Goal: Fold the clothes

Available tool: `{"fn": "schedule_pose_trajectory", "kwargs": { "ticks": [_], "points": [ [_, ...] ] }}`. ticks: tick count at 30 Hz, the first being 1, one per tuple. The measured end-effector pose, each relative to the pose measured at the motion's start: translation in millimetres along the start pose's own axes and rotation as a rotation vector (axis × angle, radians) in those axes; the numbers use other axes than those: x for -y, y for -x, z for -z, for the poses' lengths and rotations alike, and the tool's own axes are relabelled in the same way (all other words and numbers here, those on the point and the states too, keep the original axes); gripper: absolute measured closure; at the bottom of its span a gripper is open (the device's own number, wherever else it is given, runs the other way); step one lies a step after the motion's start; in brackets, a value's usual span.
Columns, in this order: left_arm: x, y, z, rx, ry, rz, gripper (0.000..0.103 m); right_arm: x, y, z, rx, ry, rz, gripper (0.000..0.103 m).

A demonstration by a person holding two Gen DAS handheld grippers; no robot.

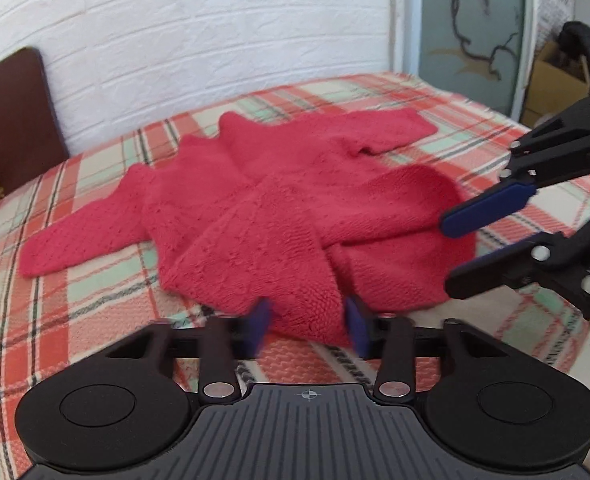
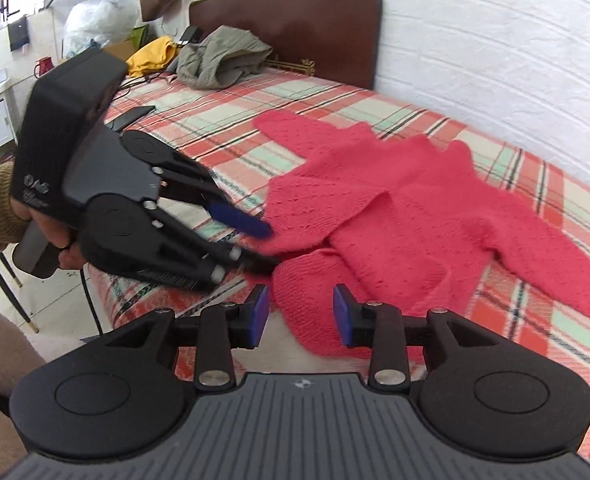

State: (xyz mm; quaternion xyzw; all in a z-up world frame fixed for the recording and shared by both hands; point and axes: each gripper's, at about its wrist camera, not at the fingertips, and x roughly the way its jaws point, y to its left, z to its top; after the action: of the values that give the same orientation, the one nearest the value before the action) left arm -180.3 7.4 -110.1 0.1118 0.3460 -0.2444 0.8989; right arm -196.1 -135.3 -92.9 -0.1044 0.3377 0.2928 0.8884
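The red sweater [image 1: 275, 200] lies spread on the plaid bed [image 1: 95, 288], sleeves out to both sides, its near hem bunched in folds at the bed's near edge. The white wall [image 1: 175, 40] closes the far side, the headboard [image 2: 287, 24] one end – bare sheet lies all round the sweater.

Left gripper [image 1: 307, 326]: pads blurred and apart, either side of a hem fold, not visibly pinching it. Right gripper [image 2: 299, 316]: open, pads clear of the cloth, above a rounded lump of hem right at the edge. The two are close together at that edge – the tightest spot.

Near the headboard, well away from the sweater, lie a grey garment [image 2: 223, 60], a yellow one [image 2: 155, 54], and a dark flat device [image 2: 133, 116] with cables. A cardboard box [image 1: 555, 76] stands beyond the bed's other end.
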Motion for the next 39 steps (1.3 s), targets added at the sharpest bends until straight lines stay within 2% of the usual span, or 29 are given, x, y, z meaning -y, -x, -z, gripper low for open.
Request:
{"fn": "schedule_pose_trajectory", "kwargs": {
  "ticks": [5, 8, 11, 14, 15, 16, 22, 26, 27, 29, 34, 35, 37, 39],
  "points": [
    [-16, 21, 3, 0.055, 0.147, 0.016, 0.103, -17, -11, 3, -0.028, 0.078, 0.019, 0.064],
    [-21, 34, 8, 0.077, 0.214, 0.009, 0.103, -29, -20, 6, -0.033, 0.162, 0.059, 0.065],
    [-25, 38, 12, 0.075, 0.263, 0.008, 0.103, -35, -32, 6, -0.049, 0.220, 0.135, 0.068],
    [-28, 38, 16, 0.069, 0.301, 0.010, 0.103, -33, -35, 6, -0.058, 0.224, 0.131, 0.084],
    [-28, 38, 18, 0.066, 0.312, 0.010, 0.103, -31, -36, 5, -0.062, 0.216, 0.121, 0.101],
    [-29, 39, 19, 0.064, 0.320, 0.010, 0.103, -31, -34, 5, -0.066, 0.215, 0.112, 0.103],
    [-34, 36, 36, 0.018, 0.385, -0.002, 0.103, -30, -24, 13, -0.122, 0.192, 0.043, 0.103],
    [-33, 35, 40, 0.007, 0.389, 0.001, 0.103, -34, -14, 14, -0.069, 0.193, 0.071, 0.100],
    [-33, 34, 39, 0.005, 0.387, 0.001, 0.100, -35, -14, 12, -0.060, 0.206, 0.077, 0.097],
    [-34, 34, 37, 0.003, 0.398, 0.013, 0.097, -36, -21, 9, -0.053, 0.220, 0.075, 0.095],
    [-32, 41, 29, 0.037, 0.383, 0.009, 0.096, -36, -39, 6, -0.050, 0.233, 0.084, 0.094],
    [-31, 43, 26, 0.048, 0.383, 0.007, 0.096, -36, -41, 5, -0.048, 0.227, 0.086, 0.092],
    [-32, 46, 21, 0.071, 0.385, 0.004, 0.096, -34, -43, 5, -0.044, 0.214, 0.093, 0.075],
    [-34, 48, 15, 0.091, 0.384, 0.005, 0.096, -31, -46, 5, -0.040, 0.193, 0.090, 0.071]
  ]
}}
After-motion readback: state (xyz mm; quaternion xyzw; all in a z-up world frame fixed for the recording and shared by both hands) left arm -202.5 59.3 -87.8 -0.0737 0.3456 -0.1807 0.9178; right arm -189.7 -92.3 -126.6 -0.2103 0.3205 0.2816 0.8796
